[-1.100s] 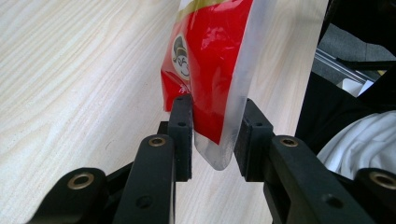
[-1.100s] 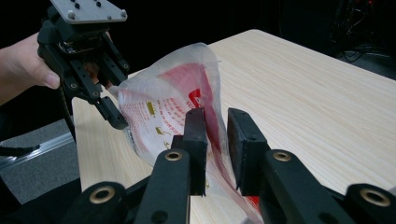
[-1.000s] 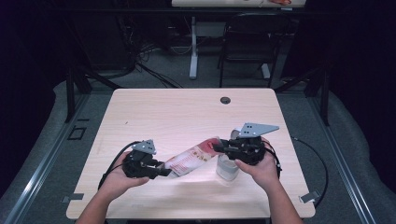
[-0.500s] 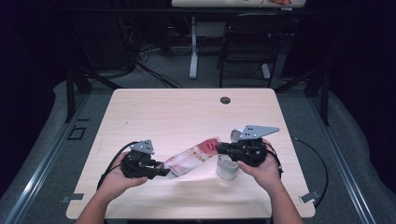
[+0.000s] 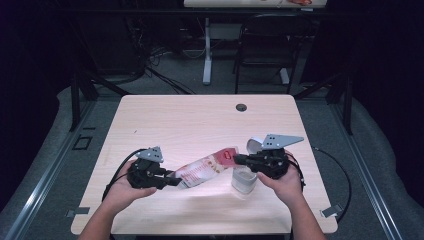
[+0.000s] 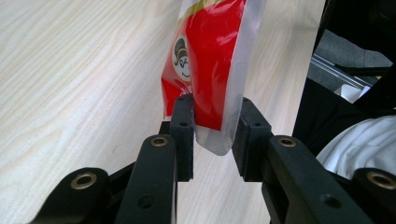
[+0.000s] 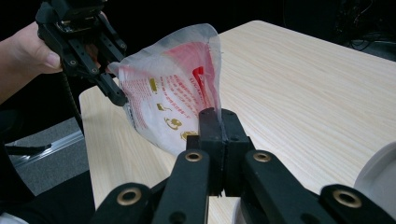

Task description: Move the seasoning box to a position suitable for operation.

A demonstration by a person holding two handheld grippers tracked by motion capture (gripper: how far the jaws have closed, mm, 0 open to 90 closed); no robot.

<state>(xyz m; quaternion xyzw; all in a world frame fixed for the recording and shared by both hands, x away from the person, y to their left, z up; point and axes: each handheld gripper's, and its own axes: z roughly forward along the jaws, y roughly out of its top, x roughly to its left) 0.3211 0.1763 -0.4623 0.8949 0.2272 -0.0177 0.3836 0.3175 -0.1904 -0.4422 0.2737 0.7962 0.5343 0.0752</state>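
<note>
the right gripper (image 5: 239, 160) jaws have just clenched on the packet (image 5: 205, 170) top, at 3 o'clock; the left gripper (image 5: 172, 181) grasps its bottom, so tearing looks next.

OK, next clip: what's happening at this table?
A person at a light wooden table holds a two-jaw gripper in each hand, with a red and white snack bag stretched between them above the tabletop. The right gripper has just been closing and its jaws are now pinched on one edge of the bag. The left gripper has the bag's other end between its jaws. A clear container stands on the table right beneath the right gripper, its lid flipped open.
</note>
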